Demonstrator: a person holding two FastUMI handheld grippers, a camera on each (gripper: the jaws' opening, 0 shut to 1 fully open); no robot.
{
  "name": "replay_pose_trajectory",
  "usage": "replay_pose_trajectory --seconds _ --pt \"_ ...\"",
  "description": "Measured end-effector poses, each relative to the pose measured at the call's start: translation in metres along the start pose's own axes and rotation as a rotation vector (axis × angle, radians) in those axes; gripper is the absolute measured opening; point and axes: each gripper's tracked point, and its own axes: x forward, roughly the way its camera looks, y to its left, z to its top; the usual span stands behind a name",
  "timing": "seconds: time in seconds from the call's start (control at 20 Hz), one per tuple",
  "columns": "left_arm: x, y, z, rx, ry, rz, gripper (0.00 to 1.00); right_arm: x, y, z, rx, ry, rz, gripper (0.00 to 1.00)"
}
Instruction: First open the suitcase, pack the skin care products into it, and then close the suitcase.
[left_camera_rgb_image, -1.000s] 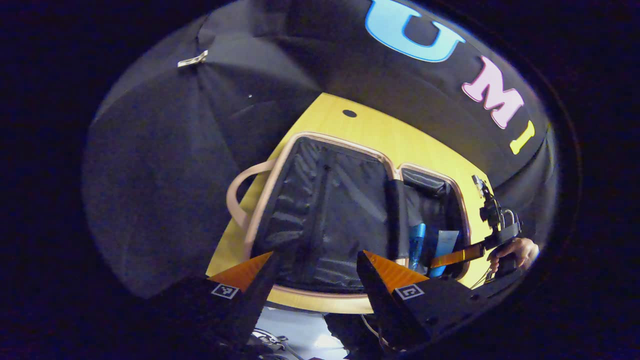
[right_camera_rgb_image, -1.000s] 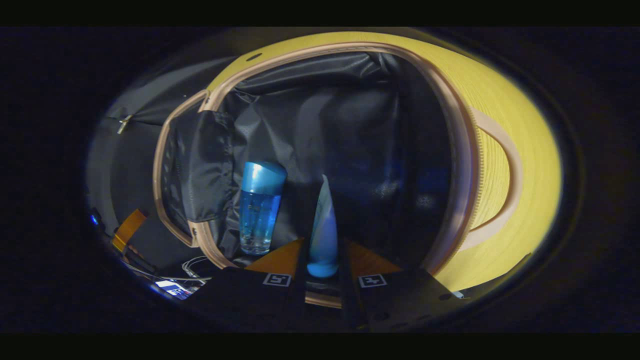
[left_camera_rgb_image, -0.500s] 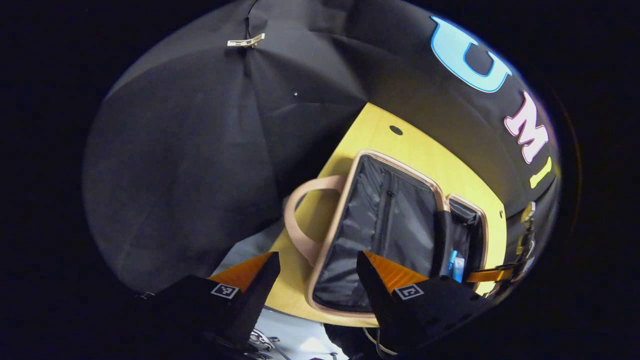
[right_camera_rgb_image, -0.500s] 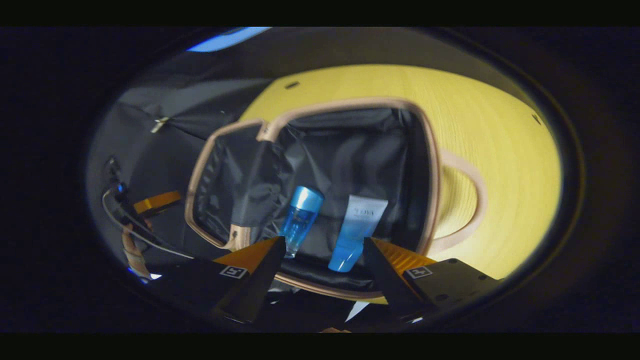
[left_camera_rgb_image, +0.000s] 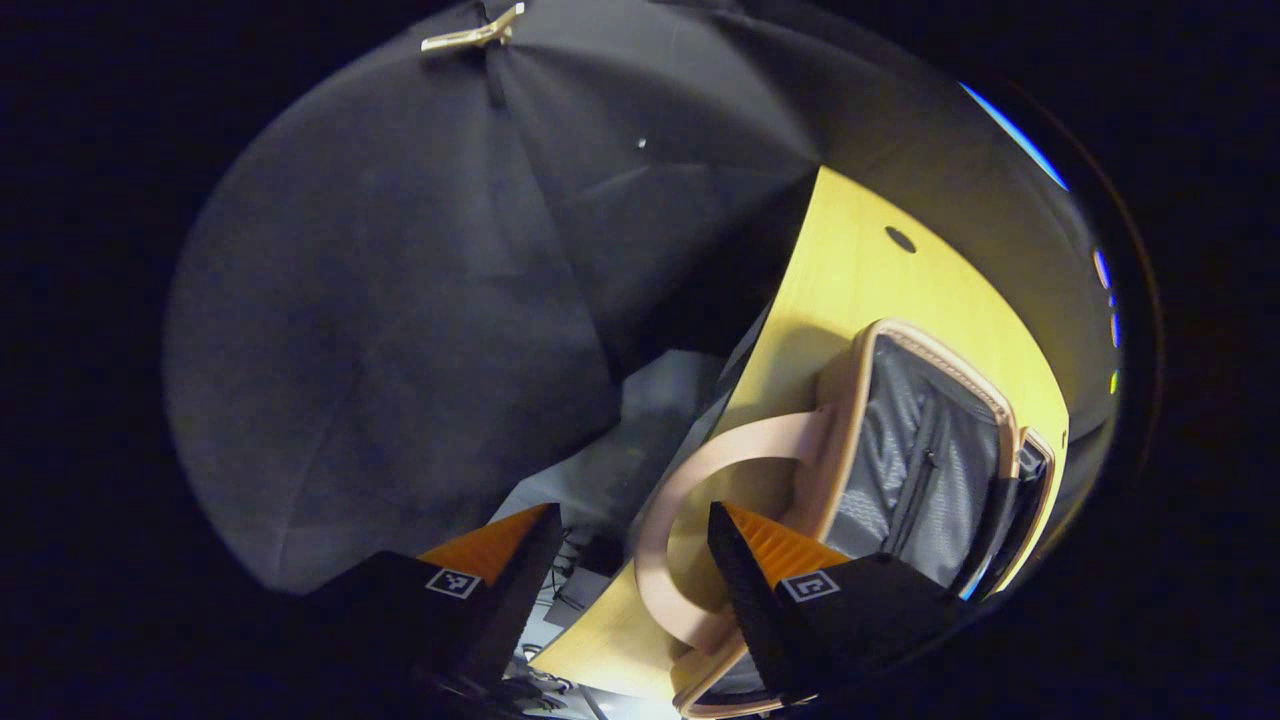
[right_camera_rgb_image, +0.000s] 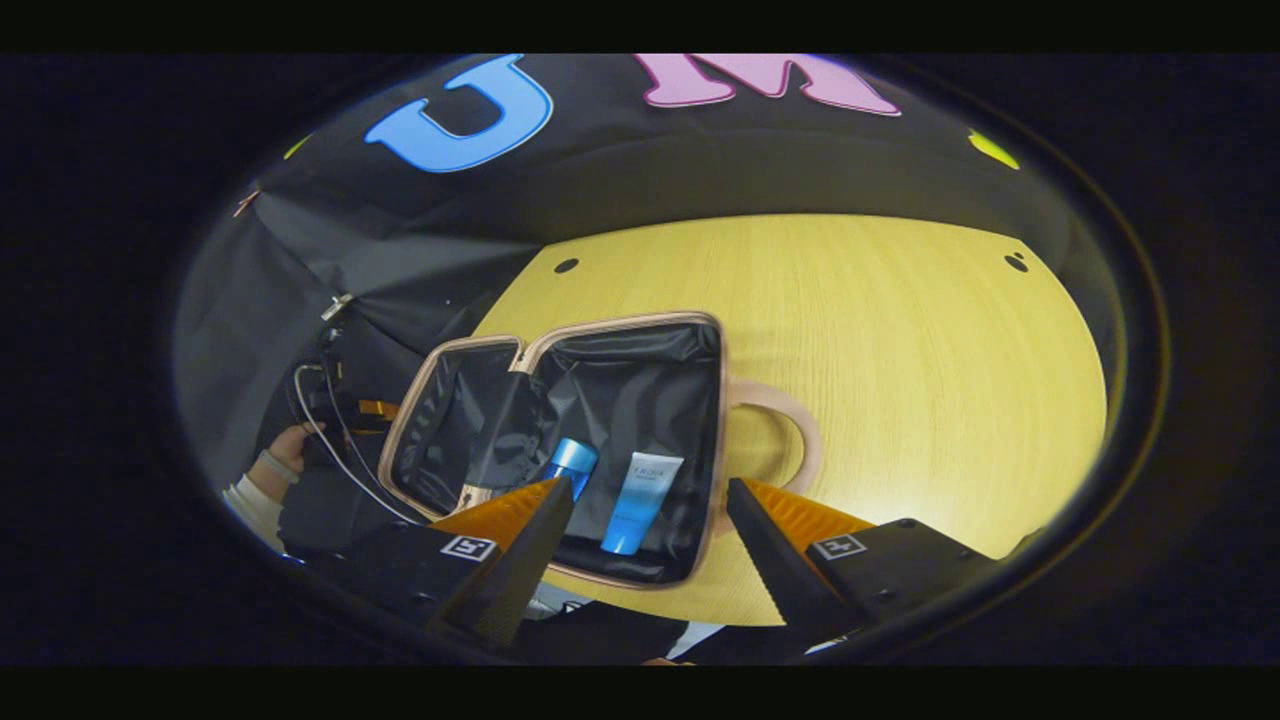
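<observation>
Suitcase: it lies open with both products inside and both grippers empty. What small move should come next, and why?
Probably bring the left gripper onto the suitcase half nearest it, to swing it shut. The blue bottle and the tube already lie inside the other half, the right gripper is open and holds nothing, and the left gripper's open jaws sit close to that half's handle.

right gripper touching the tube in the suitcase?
Apart. The right gripper view shows the right gripper open and raised above the suitcase; the tube lies on the lining with dark lining visible between it and both fingers.
</observation>
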Motion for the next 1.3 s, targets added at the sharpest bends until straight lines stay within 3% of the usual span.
replay_pose_trajectory --seconds 0.15,0.25,0.4,0.6,0.9,1.3 --pt "0.008 -0.01 0.001 -0.015 0.019 -0.041 0.89 -0.008 -0.001 0.001 0.009 -0.034 0.012 0.98" --pt "0.008 -0.016 -0.001 -0.017 0.021 -0.071 0.63 -0.01 -0.005 -0.002 0.011 -0.036 -0.001 0.98" --pt "-0.003 -0.013 0.004 0.078 -0.009 -0.022 0.22 -0.009 -0.005 -0.003 0.011 -0.045 -0.005 0.98" --pt "-0.036 -0.024 0.016 0.197 -0.064 -0.031 0.15 -0.014 0.001 -0.002 -0.006 -0.063 0.018 0.98" --pt "-0.131 -0.061 0.047 0.248 -0.257 -0.075 0.12 -0.03 0.011 0.001 -0.06 -0.099 0.082 0.98" --pt "-0.292 -0.185 0.026 0.361 -0.471 -0.15 0.12 -0.083 -0.017 0.012 -0.218 -0.154 0.158 0.98"
